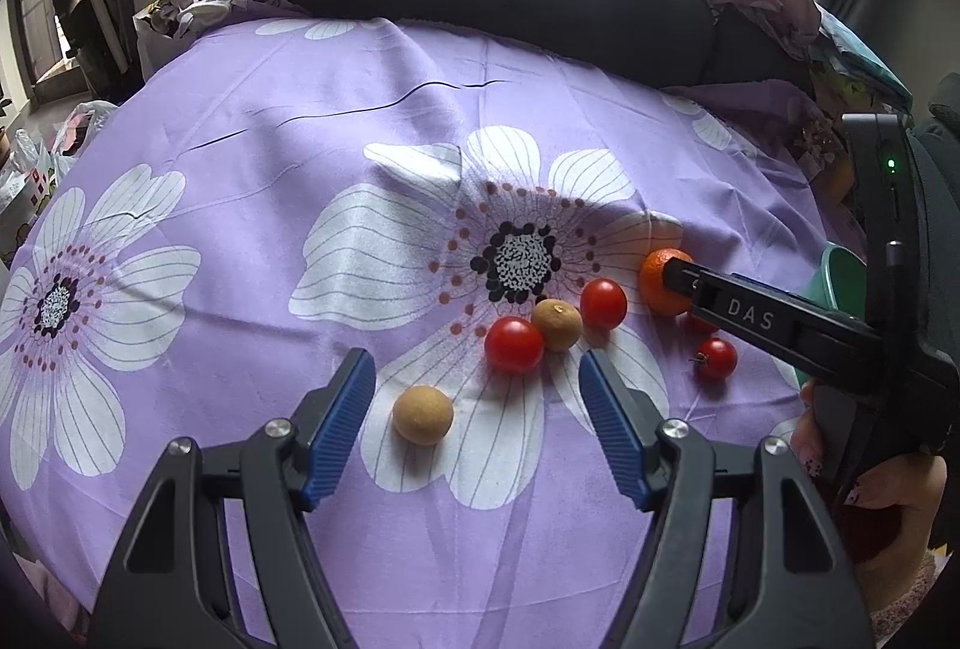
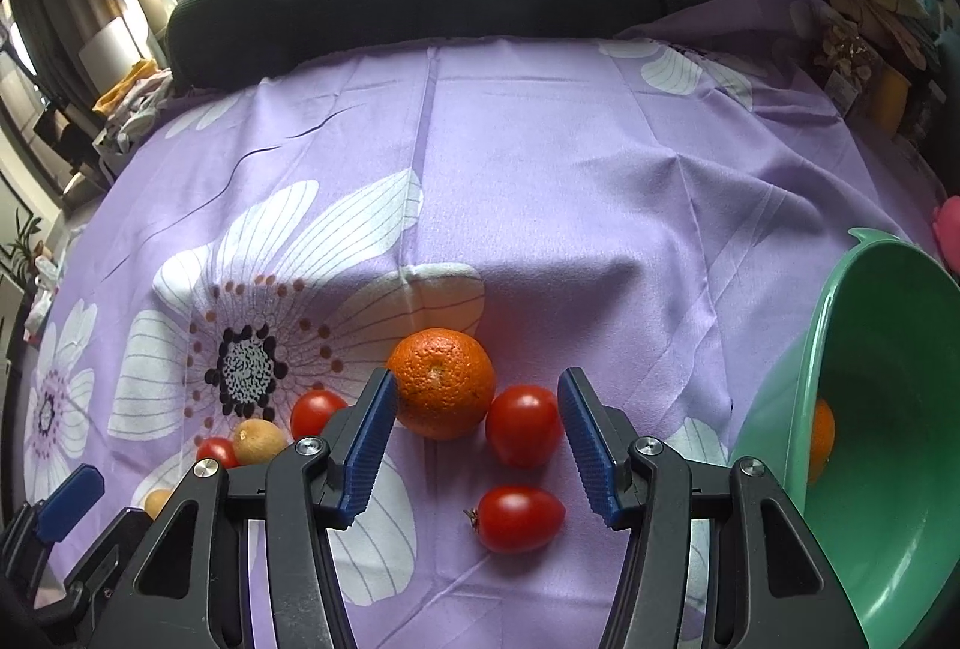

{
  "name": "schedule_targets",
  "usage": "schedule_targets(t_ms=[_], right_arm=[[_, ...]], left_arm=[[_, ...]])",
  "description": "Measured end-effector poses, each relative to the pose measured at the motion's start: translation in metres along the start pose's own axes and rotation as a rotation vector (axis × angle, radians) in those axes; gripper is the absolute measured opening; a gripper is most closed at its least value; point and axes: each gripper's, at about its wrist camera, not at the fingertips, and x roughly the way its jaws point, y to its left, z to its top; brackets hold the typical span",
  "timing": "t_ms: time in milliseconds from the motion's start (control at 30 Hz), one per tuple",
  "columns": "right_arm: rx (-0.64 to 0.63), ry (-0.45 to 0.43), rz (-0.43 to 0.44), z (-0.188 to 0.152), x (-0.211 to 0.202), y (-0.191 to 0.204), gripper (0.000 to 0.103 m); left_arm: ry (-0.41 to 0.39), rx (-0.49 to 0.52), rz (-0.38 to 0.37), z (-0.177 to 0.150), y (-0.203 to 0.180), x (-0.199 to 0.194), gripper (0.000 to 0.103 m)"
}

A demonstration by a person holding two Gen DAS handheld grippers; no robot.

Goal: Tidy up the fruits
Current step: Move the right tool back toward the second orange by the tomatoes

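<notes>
Fruits lie loose on the purple flowered cloth (image 2: 600,169). The right tool (image 2: 477,397) stands wide, empty, its blue pads flanking an orange (image 2: 441,382) and a tomato (image 2: 523,425); another tomato (image 2: 519,518) sits nearer. The left tool (image 1: 477,370) gapes wide over a tan fruit (image 1: 422,415). A green bowl (image 2: 888,469) lies at right.

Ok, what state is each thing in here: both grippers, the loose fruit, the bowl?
left gripper: jaws open, nothing between them
right gripper: jaws open, hovering by the orange, not gripping
orange: loose on the cloth
tomatoes: loose on the cloth
brown fruits: loose on the cloth
green bowl: holds one orange fruit
</notes>
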Motion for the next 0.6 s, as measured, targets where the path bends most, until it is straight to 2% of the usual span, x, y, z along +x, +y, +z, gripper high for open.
schedule_targets(t_ms=[267,600], right_arm=[[-0.061,-0.028,-0.029,0.001,0.007,0.014,0.058],[-0.132,-0.022,-0.089,-0.004,0.006,0.027,0.057]], left_arm=[[0.009,-0.004,-0.003,0.000,0.002,0.002,0.071],[0.016,-0.013,-0.010,0.000,0.004,0.004,0.071]])
